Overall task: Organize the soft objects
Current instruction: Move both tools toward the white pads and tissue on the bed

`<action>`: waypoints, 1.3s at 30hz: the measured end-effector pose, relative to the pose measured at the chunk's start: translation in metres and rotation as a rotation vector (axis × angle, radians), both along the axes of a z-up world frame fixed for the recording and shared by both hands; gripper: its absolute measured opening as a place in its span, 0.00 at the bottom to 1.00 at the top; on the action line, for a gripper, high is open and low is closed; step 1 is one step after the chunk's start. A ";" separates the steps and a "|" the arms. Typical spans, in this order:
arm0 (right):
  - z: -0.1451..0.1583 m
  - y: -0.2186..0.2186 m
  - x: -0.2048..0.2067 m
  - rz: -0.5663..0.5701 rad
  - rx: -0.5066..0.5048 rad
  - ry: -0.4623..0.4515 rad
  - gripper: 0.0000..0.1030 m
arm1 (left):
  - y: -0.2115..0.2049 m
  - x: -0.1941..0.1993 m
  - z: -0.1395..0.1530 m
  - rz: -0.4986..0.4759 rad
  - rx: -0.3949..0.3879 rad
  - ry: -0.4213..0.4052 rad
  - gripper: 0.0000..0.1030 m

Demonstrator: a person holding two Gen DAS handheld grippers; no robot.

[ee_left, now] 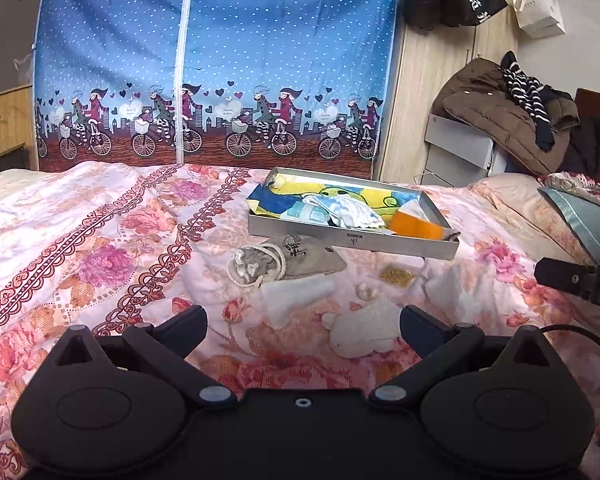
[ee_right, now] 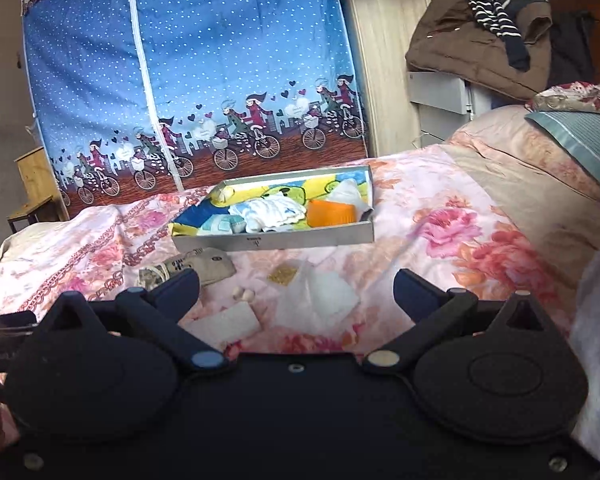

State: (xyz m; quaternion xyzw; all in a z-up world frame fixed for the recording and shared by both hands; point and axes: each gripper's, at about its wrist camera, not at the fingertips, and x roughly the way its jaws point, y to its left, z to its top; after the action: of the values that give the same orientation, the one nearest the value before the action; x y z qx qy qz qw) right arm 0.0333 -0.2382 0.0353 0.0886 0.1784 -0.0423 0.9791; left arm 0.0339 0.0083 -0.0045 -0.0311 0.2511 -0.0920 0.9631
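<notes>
A grey metal tray (ee_left: 352,242) (ee_right: 276,240) on the bed holds a yellow-blue cloth (ee_left: 332,194), a white folded cloth (ee_left: 352,210) (ee_right: 272,210) and an orange item (ee_left: 414,224) (ee_right: 330,212). In front of it lie a grey drawstring pouch (ee_left: 292,258) (ee_right: 208,264), a white cloth piece (ee_left: 296,294), a small white plush (ee_left: 364,330), a clear plastic bag (ee_right: 316,300) and a white pad (ee_right: 224,322). My left gripper (ee_left: 302,326) is open and empty, low over the plush. My right gripper (ee_right: 296,286) is open and empty above the plastic bag.
The bed has a pink floral cover (ee_left: 100,248). A blue fabric wardrobe (ee_left: 216,60) stands behind it. Brown coats and a striped scarf (ee_left: 512,108) lie on boxes at right. Pillows (ee_right: 580,136) sit at the far right. A gold patch (ee_left: 396,274) lies by the tray.
</notes>
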 end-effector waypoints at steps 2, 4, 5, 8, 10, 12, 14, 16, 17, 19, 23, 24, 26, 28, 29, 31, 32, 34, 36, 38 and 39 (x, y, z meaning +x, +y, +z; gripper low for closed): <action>-0.006 0.000 -0.008 -0.012 0.001 0.007 1.00 | -0.003 -0.002 -0.001 -0.015 0.005 0.003 0.99; -0.006 -0.002 -0.009 -0.023 0.002 0.007 1.00 | -0.007 -0.002 -0.003 -0.024 0.019 0.006 0.99; -0.005 -0.002 -0.012 -0.030 0.002 0.001 1.00 | -0.008 -0.002 -0.005 -0.026 0.026 0.009 0.99; -0.004 -0.005 -0.014 -0.045 0.019 0.000 1.00 | -0.012 0.000 -0.009 -0.027 0.035 0.018 0.99; -0.010 -0.007 -0.015 -0.051 0.028 0.010 1.00 | -0.013 0.002 -0.011 -0.030 0.033 0.023 0.99; -0.010 -0.006 -0.016 -0.054 0.032 0.015 1.00 | -0.014 0.004 -0.013 -0.034 0.033 0.023 0.99; -0.012 -0.004 -0.019 -0.054 0.033 0.019 1.00 | -0.015 0.006 -0.015 -0.036 0.034 0.026 0.99; -0.013 -0.003 -0.023 -0.054 0.037 0.026 1.00 | -0.016 0.009 -0.016 -0.035 0.028 0.033 0.99; -0.014 -0.003 -0.024 -0.054 0.039 0.030 1.00 | -0.016 0.011 -0.017 -0.035 0.025 0.035 0.99; -0.015 -0.002 -0.022 -0.051 0.040 0.042 1.00 | -0.016 0.014 -0.019 -0.033 0.022 0.037 0.99; -0.017 -0.001 -0.020 -0.049 0.035 0.063 1.00 | -0.015 0.020 -0.022 -0.025 0.009 0.049 0.99; -0.018 0.000 -0.019 -0.048 0.033 0.070 1.00 | -0.015 0.022 -0.023 -0.025 0.005 0.052 0.99; -0.019 0.000 -0.018 -0.046 0.027 0.081 1.00 | -0.016 0.025 -0.025 -0.028 0.003 0.053 0.99; -0.020 0.001 -0.015 -0.042 0.023 0.094 1.00 | -0.017 0.027 -0.027 -0.032 0.009 0.050 0.99; -0.020 0.001 -0.014 -0.040 0.021 0.101 1.00 | -0.018 0.028 -0.027 -0.036 0.011 0.049 0.99; -0.021 0.001 -0.012 -0.038 0.015 0.113 1.00 | -0.019 0.029 -0.029 -0.040 0.015 0.048 0.99; -0.022 0.002 -0.011 -0.037 0.012 0.117 1.00 | -0.019 0.030 -0.029 -0.041 0.017 0.048 0.99; -0.022 0.003 -0.009 -0.035 0.005 0.126 1.00 | -0.019 0.031 -0.030 -0.041 0.022 0.046 0.99; -0.023 0.005 -0.007 -0.036 -0.002 0.137 1.00 | -0.020 0.031 -0.031 -0.036 0.033 0.039 0.99; -0.024 0.006 -0.004 -0.036 -0.011 0.148 1.00 | -0.021 0.032 -0.032 -0.037 0.046 0.031 0.99; -0.025 0.007 -0.003 -0.037 -0.017 0.154 1.00 | -0.022 0.033 -0.033 -0.039 0.052 0.028 0.99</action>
State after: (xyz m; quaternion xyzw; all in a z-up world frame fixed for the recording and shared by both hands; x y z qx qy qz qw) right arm 0.0303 -0.2315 0.0103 0.0800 0.2511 -0.0686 0.9622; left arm 0.0669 -0.0134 -0.0374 -0.0023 0.2676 -0.1035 0.9579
